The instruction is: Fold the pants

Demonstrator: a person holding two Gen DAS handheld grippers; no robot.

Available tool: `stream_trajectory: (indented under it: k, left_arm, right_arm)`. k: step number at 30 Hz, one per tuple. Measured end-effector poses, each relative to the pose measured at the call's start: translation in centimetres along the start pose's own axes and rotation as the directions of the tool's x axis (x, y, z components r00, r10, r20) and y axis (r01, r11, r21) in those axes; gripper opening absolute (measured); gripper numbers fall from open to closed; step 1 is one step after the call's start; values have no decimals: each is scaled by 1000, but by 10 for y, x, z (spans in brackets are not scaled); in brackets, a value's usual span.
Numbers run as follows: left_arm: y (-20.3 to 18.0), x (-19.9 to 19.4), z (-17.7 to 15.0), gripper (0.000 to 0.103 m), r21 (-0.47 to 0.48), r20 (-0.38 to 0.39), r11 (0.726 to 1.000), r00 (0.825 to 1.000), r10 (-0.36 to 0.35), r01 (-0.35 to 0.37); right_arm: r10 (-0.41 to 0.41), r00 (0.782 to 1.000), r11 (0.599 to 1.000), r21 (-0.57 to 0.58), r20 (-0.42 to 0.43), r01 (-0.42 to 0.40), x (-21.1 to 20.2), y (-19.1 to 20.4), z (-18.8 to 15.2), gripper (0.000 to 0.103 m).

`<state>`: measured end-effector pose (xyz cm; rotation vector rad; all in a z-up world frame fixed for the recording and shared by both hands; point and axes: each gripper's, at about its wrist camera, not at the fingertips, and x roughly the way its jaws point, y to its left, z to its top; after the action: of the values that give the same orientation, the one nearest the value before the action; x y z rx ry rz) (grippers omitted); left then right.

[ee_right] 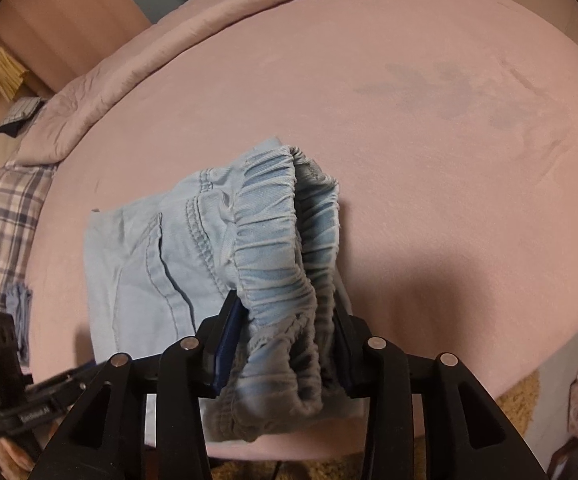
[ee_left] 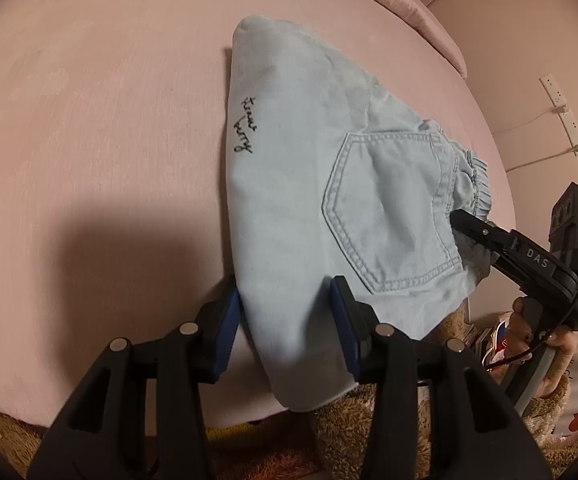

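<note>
Denim pants [ee_left: 309, 184], pale and soft: right gripper [ee_right: 285, 344] pinches ruched elastic waistband [ee_right: 285, 240], left gripper [ee_left: 285, 320] spread astride the hem.

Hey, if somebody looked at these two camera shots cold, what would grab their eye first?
The folded pale blue pants on the pink bed, with black handwriting near their left edge and a stitched back pocket. Next, the gathered elastic waistband bunched between the right gripper fingers, while the left gripper straddles the pants' near edge.

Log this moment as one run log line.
task fold pants | left claw around pants edge | right claw around waistband | pants on bed
</note>
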<state>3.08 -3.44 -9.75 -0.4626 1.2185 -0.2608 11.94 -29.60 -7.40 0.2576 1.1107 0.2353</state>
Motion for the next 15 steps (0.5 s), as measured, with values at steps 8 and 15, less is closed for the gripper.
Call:
stream_trajectory:
  k: [8,15]
  left_arm:
    - [-4,5,-1,45,8,-8,1000,1000,11,-11]
    - [-5,5,-8,46,12,-20,1000,1000,6,-6]
  right_arm:
    - [2,1000,1000,3,-6,-2,-9,-9,-12,52]
    - [58,998,998,18,7,-58,-14,-12,-18,37]
